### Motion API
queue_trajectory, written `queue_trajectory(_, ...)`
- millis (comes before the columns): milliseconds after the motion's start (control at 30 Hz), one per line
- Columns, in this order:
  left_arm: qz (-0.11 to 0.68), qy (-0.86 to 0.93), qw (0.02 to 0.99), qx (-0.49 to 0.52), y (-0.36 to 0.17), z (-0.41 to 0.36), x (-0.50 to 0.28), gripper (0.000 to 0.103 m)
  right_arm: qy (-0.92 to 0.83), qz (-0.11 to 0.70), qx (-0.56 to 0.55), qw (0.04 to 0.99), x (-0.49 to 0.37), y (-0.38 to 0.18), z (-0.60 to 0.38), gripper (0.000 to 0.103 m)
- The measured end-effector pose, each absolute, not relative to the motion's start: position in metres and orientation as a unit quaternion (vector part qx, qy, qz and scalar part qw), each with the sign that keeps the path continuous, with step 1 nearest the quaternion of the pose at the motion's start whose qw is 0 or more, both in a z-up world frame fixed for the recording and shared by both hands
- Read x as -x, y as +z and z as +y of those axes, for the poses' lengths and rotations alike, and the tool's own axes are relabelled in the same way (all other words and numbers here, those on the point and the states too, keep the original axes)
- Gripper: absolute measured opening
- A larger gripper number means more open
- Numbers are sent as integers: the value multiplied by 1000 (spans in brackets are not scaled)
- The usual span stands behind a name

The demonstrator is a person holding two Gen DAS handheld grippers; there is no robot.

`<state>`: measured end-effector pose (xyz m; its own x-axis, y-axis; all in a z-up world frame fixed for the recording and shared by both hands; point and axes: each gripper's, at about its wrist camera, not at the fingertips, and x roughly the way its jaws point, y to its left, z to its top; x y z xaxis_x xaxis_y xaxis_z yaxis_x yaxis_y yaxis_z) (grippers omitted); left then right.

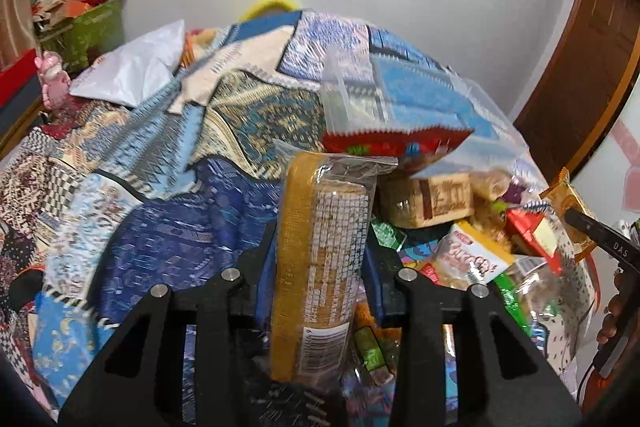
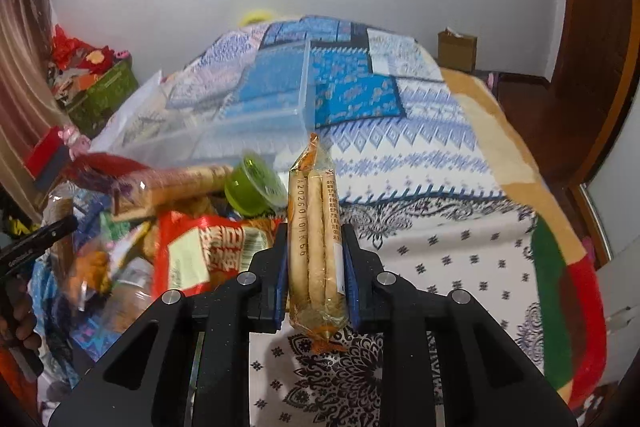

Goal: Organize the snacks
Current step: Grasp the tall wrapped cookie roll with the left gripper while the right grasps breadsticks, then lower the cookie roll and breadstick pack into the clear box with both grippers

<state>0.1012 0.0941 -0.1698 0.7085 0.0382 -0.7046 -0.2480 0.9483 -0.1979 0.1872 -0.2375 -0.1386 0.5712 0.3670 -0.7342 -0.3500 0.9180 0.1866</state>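
1. A yellow cracker pack [image 1: 320, 263] is being clamped by the left claw [image 1: 320, 259], over the bed.
2. A breadstick pack [image 2: 316, 251] is being pinched by the right claw [image 2: 316, 259].
3. A clear bin [image 2: 256, 103] is sitting beyond the snack pile [image 2: 180, 227]; contents unclear.

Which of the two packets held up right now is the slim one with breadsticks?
The clear breadstick packet in the right tool. The left tool grips a wider biscuit pack with a yellow edge.
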Motion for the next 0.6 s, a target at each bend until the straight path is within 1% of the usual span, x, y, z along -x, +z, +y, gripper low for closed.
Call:
queue_trajectory(267,314,75,937,135,-121,94,-84,37,208,376,-23,902,-187,-107,-235,21)
queue_trajectory(600,257,53,958,113,-70,81,-108,37,230,328,-20,916,-196,-73,-213,21)
